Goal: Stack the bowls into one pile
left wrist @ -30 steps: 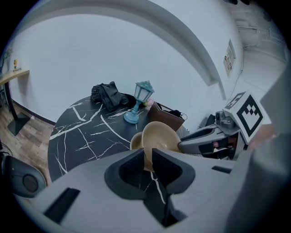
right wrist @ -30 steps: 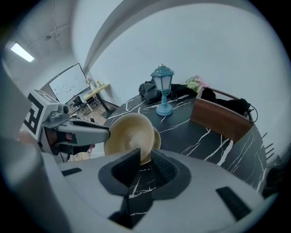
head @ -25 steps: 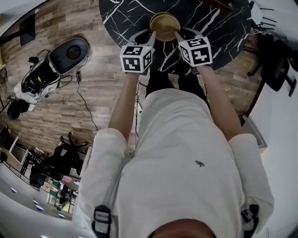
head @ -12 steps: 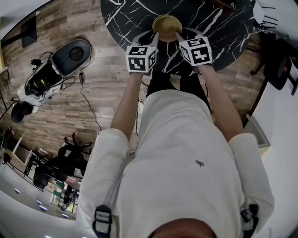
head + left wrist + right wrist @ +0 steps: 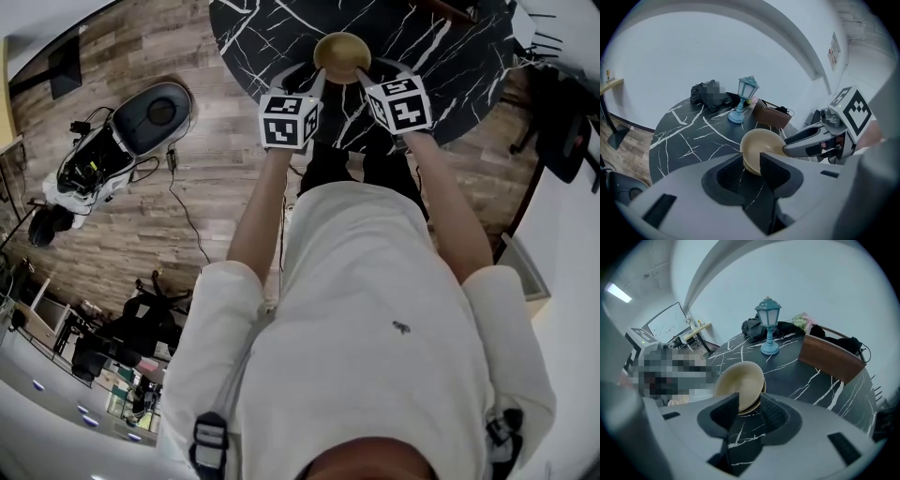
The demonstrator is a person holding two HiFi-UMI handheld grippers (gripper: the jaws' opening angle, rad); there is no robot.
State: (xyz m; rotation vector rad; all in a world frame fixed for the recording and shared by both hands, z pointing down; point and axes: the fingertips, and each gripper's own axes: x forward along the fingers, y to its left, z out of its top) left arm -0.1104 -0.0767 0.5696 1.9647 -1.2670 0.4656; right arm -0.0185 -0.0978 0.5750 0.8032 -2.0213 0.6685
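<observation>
Beige bowls [image 5: 342, 53] sit nested on the black marble table [image 5: 441, 56], near its front edge. The top bowl [image 5: 738, 380] lies a little askew, and a lower rim shows beneath it on the right. My left gripper [image 5: 319, 81] comes in from the left. In the left gripper view the pile's near rim [image 5: 757, 150] crosses between the jaws and meets both pads. My right gripper [image 5: 362, 75] is on the opposite side, and its jaws are opening with the rim between them, pads off it. Its fingers [image 5: 806, 143] show across the bowl.
A blue lantern lamp [image 5: 768, 326] stands mid-table, with a dark bundle [image 5: 705, 93] behind it. A brown chair back [image 5: 829, 357] rises at the table's far side. On the wooden floor to the left lie a grey device [image 5: 122, 141] and cables.
The whole head view has slid slightly, so bowls and grippers appear higher and more to the right. The bowl pile looks flatter between the two grippers' tips than a second ago.
</observation>
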